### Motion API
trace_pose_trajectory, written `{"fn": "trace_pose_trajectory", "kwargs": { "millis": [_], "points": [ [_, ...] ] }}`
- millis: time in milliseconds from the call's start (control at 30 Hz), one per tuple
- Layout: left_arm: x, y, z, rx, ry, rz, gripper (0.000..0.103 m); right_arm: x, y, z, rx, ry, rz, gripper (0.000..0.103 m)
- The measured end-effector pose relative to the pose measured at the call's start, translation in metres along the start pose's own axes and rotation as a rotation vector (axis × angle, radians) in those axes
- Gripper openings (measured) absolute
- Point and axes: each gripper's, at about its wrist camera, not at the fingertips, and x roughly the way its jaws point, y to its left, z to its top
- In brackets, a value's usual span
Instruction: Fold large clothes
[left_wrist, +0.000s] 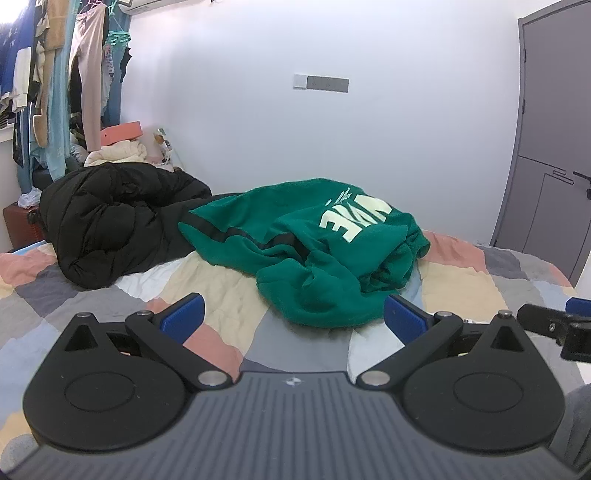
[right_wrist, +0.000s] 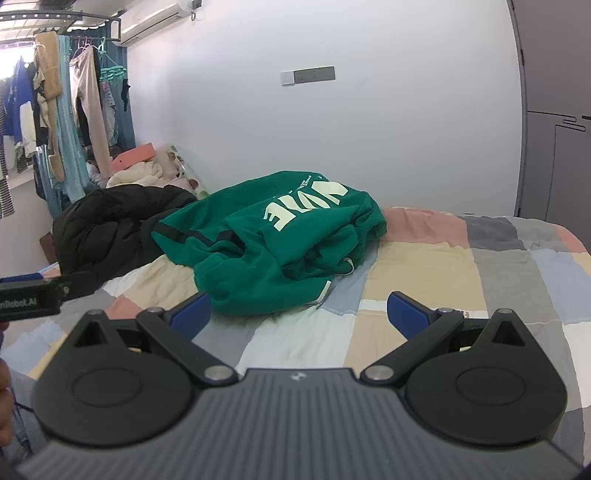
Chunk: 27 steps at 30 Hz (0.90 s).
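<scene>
A crumpled green sweatshirt (left_wrist: 306, 251) with pale lettering lies in a heap on the patchwork bed cover (left_wrist: 221, 295). It also shows in the right wrist view (right_wrist: 273, 243). My left gripper (left_wrist: 293, 317) is open and empty, held low just in front of the sweatshirt's near edge. My right gripper (right_wrist: 299, 314) is open and empty, close to the sweatshirt's near right corner. The right gripper's side shows at the right edge of the left wrist view (left_wrist: 554, 325).
A black puffer jacket (left_wrist: 110, 221) lies bunched at the back left of the bed, touching the sweatshirt. A rack of hanging clothes (left_wrist: 55, 92) stands at far left. A grey door (left_wrist: 554, 147) is at right. The white wall (left_wrist: 332, 129) runs behind the bed.
</scene>
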Motion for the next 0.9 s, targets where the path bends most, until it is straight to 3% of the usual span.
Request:
{"fn": "trace_pose_trajectory", "kwargs": {
  "millis": [400,900],
  "points": [
    [-0.018,0.000,0.009,-0.007,-0.033,-0.001,0.103,-0.008,0.008,0.007,-0.013,-0.016,0.011,0.103],
    [-0.006,0.001,0.009,-0.014,-0.009,-0.003,0.103,-0.006,0.004,0.009,0.017,0.005,0.025,0.103]
  ]
}}
